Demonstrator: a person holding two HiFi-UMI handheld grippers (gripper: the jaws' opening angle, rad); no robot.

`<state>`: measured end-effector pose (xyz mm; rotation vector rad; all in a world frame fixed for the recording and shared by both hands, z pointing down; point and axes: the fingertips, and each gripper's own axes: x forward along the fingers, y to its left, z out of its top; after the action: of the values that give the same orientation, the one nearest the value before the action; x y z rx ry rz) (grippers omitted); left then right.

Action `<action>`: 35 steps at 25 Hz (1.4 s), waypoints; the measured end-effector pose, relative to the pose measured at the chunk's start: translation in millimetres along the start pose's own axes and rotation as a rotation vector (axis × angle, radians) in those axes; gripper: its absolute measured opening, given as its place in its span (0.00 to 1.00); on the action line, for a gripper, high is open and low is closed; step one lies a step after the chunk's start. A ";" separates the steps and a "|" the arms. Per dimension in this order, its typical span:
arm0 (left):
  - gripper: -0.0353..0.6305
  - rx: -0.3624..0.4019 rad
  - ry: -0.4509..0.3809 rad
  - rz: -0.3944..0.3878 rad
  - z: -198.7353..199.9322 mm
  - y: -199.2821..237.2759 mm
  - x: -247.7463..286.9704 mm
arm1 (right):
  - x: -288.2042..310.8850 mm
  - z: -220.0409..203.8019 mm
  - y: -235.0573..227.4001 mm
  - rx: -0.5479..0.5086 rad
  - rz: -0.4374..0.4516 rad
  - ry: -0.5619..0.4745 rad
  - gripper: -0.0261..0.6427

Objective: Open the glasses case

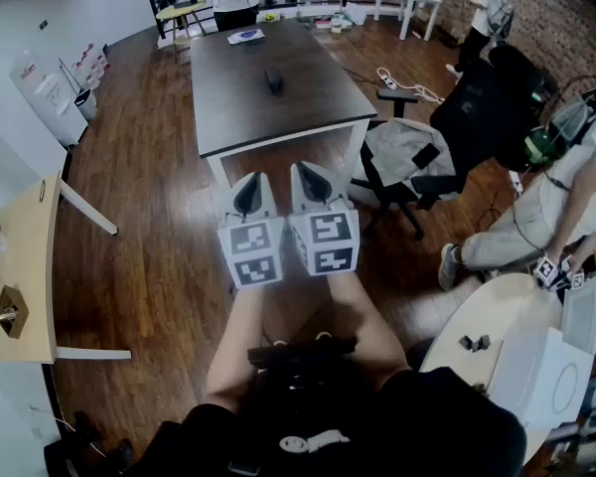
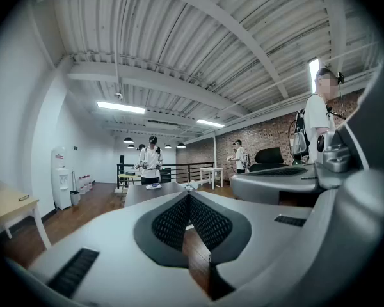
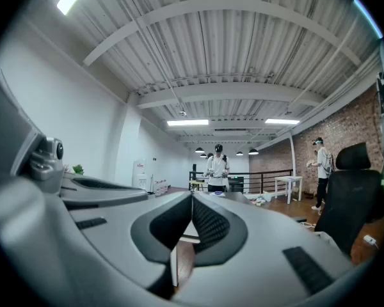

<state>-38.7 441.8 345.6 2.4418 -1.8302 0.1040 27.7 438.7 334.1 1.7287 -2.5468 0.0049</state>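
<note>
The glasses case [image 1: 273, 79] is a small dark oblong lying near the middle of the dark rectangular table [image 1: 228, 107], well ahead of both grippers. My left gripper [image 1: 254, 179] and right gripper [image 1: 301, 169] are held side by side over the wooden floor, short of the table's near edge, pointing level toward it. In the left gripper view the left gripper [image 2: 188, 194] has its ribbed pads pressed together with nothing between them. The right gripper [image 3: 192, 194] is likewise shut and empty in the right gripper view. I cannot make out the case in either gripper view.
A flat white and blue item [image 1: 245, 36] lies at the table's far end. An office chair [image 1: 409, 167] draped with clothing stands right of the table, and a seated person [image 1: 536, 222] is beyond it. A wooden desk [image 1: 25, 266] is at the left, a round white table [image 1: 487, 316] at the near right.
</note>
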 end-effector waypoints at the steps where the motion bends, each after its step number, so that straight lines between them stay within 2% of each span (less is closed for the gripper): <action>1: 0.04 -0.003 0.001 -0.003 0.0 3.6 -2.0 | 0.6 0.6 4.4 -0.001 0.000 0.000 0.05; 9: 0.04 -0.008 -0.007 -0.024 -2.8 29.2 -14.3 | 5.2 1.2 33.7 -0.017 -0.019 -0.007 0.05; 16: 0.04 -0.008 -0.003 -0.035 -4.4 36.5 -14.0 | 9.4 0.0 40.0 -0.021 -0.030 -0.002 0.05; 29: 0.04 0.004 0.013 -0.026 -5.2 40.0 37.0 | 52.6 -6.2 11.2 -0.005 -0.018 0.008 0.05; 35: 0.04 0.025 0.004 -0.027 2.4 23.9 79.9 | 77.2 -6.9 -29.6 -0.001 -0.020 -0.008 0.05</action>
<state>-39.2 358.7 352.5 2.4807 -1.8047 0.1304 27.2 356.4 344.1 1.7582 -2.5345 -0.0043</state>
